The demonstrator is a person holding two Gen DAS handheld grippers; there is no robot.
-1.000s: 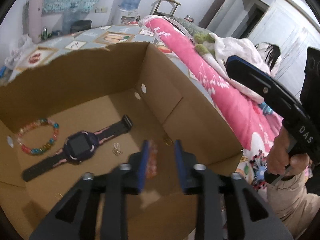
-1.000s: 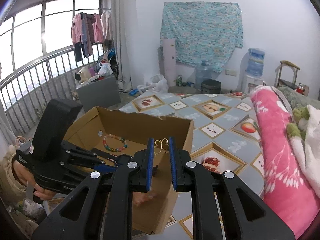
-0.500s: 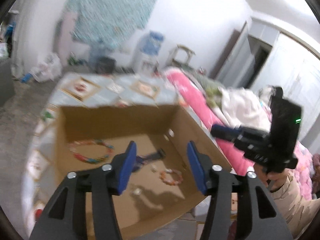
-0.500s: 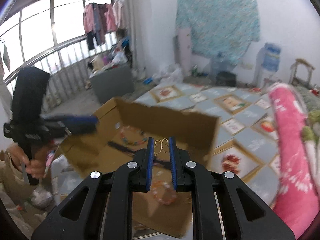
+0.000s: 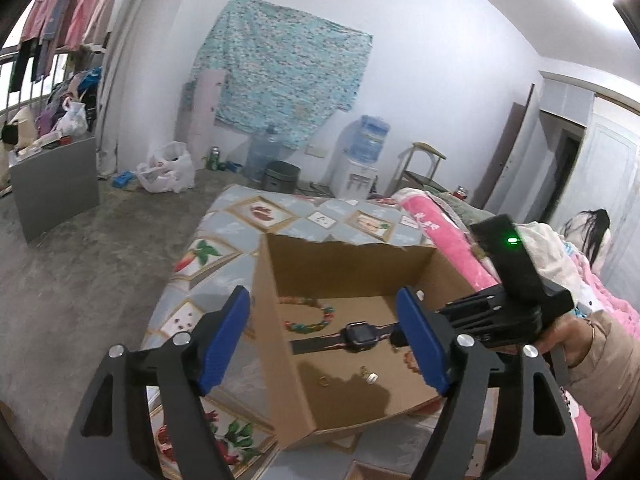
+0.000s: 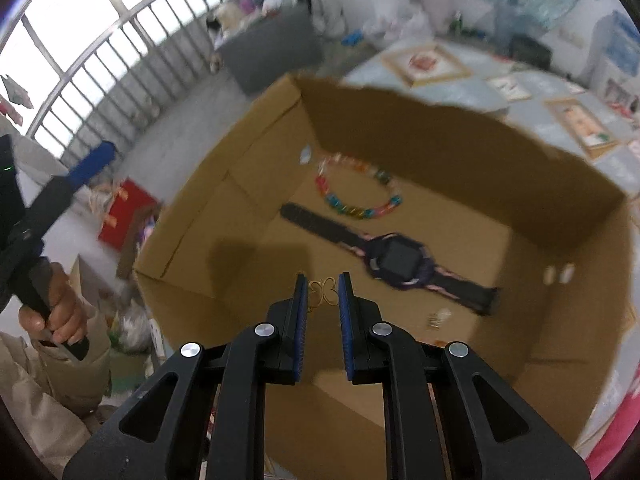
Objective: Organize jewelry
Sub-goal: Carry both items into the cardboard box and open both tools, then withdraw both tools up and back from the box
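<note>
Left wrist: patterned tablecloth (image 5: 224,240) — concrete floor (image 5: 80,248) beyond.

Bed (image 5: 224,236) under fruit-print quilt; open cardboard box (image 5: 280,352) standing on it, rolled pink blanket (image 5: 436,224) lying along far side.

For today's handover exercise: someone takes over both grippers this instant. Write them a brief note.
Left gripper: open, empty, raised in front of the cardboard box.
Right gripper: shut on a gold butterfly piece, above the box floor.
In the box: bead bracelet, watch, a small ring and small bits.
Done: those items are boxed.
Left: probably set the butterfly piece down inside.
</note>
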